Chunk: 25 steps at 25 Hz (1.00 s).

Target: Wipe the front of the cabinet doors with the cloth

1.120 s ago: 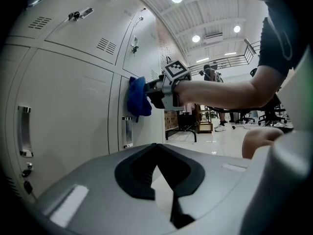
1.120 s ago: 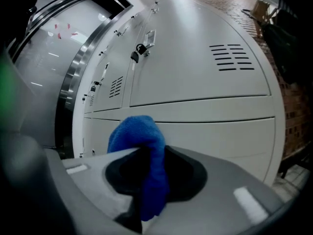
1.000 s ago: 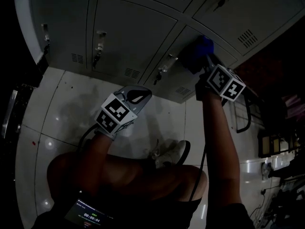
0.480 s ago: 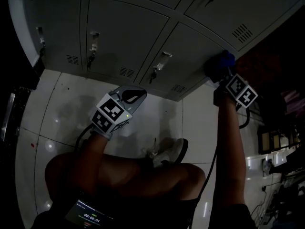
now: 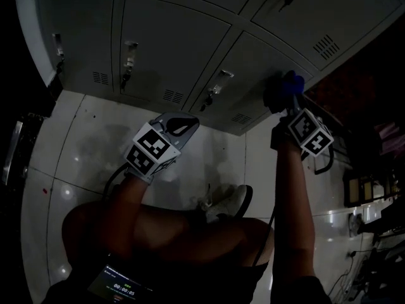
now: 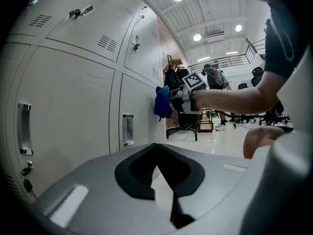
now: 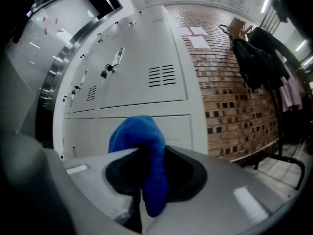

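I've got right gripper (image 7: 143,182) clamped on cloth (image 7: 139,138), door (image 7: 178,126) dead ahead and apparently touching it; left gripper (image 5: 181,126) shut, empty, hangs farther back.

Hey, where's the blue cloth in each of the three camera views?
Head view: cloth at upper right, at the cabinet front.
Left gripper view: cloth just above the middle, at the same cabinet.
Right gripper view: cloth at lower centre, pinched in the right claw.
Shared landmark: the cabinet's grey doors, seen in all three.
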Tool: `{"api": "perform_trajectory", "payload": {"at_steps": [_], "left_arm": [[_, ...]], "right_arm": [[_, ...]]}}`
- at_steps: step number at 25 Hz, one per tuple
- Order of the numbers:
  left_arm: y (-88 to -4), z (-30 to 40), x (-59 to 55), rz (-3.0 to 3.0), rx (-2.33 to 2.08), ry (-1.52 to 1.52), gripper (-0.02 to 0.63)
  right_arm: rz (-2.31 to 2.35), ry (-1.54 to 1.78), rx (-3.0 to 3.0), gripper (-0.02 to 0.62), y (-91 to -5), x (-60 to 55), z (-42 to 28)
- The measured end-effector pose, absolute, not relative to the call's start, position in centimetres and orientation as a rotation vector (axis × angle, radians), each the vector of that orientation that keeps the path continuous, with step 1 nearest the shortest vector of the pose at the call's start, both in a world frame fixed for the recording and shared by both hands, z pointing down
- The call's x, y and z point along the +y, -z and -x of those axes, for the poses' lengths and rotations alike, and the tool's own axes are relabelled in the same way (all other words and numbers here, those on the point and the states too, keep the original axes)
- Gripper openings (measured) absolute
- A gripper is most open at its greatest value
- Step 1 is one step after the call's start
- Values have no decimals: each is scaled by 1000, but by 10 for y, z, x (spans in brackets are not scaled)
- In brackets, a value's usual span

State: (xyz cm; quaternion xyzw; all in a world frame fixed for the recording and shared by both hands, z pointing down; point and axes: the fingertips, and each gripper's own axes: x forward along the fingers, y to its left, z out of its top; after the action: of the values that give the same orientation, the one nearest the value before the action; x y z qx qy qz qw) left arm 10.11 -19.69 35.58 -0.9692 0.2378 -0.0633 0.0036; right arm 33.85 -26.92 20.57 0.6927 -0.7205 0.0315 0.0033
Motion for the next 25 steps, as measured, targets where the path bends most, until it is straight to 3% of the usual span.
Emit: {"api": "perform_trajectory", "payload": {"at_steps": [5,12,25], "left_arm": [[-352,-99,-198,3039,757,175,2],[-347,-97,-197,3055,761,133,2],[-352,-99,-196,3051,752,164,2]], "right_arm": [[-1967,-141,-2393,77,-235,-286,-246],[-1836,-187,-2412,77,-265,-321,-183],[-1871,-182,-2355,77,-275,-326,-214]]}}
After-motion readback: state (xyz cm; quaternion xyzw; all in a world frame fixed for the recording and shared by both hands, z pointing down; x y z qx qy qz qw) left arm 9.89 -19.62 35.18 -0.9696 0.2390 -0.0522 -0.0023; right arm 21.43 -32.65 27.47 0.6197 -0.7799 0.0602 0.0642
